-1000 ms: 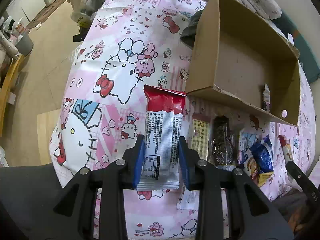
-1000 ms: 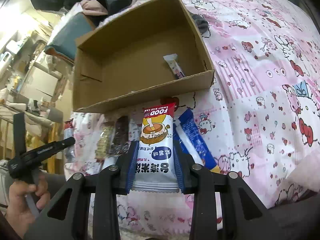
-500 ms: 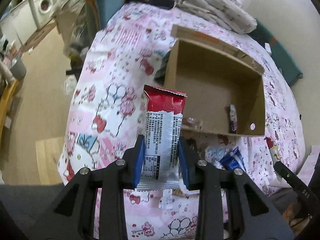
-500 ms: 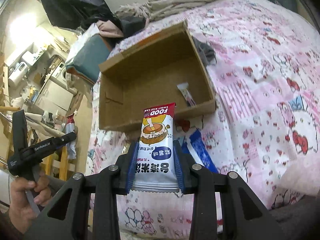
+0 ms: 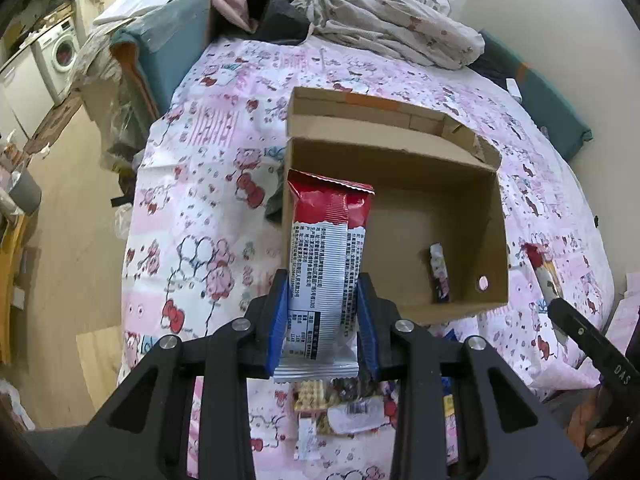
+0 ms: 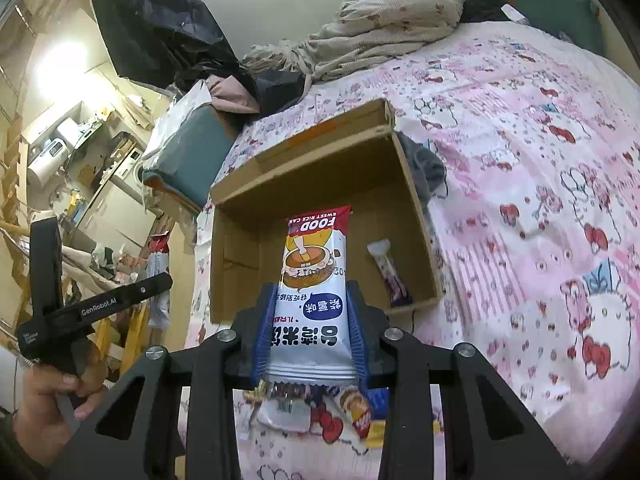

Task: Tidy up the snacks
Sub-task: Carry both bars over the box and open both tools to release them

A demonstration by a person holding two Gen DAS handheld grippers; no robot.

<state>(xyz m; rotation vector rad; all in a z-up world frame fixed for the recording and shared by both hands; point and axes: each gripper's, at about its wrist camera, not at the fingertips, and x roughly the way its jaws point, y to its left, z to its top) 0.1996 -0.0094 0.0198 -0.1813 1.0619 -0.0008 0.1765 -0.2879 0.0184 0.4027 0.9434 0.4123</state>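
My left gripper [image 5: 322, 316] is shut on a red and white snack packet [image 5: 326, 260], held upright above the bed in front of the open cardboard box [image 5: 492, 216]. My right gripper [image 6: 310, 320] is shut on a white rice cake packet [image 6: 310, 280], held above the near edge of the same box [image 6: 416, 216]. One small snack stick [image 5: 439, 272] lies inside the box; it also shows in the right wrist view [image 6: 388, 268]. Several loose snacks [image 5: 340, 404] lie on the bedspread below the grippers, partly hidden by them.
The box sits on a pink cartoon bedspread [image 5: 200, 208]. A crumpled blanket [image 5: 384, 32] lies at the bed's far end. A red-tipped snack [image 5: 540, 268] lies right of the box. The left gripper and hand [image 6: 60, 320] show at the right wrist view's left edge. The floor [image 5: 68, 220] is to the left.
Both grippers have risen and pulled back from the bed with their packets still held. The box now appears smaller and further below, with its inside in full view.
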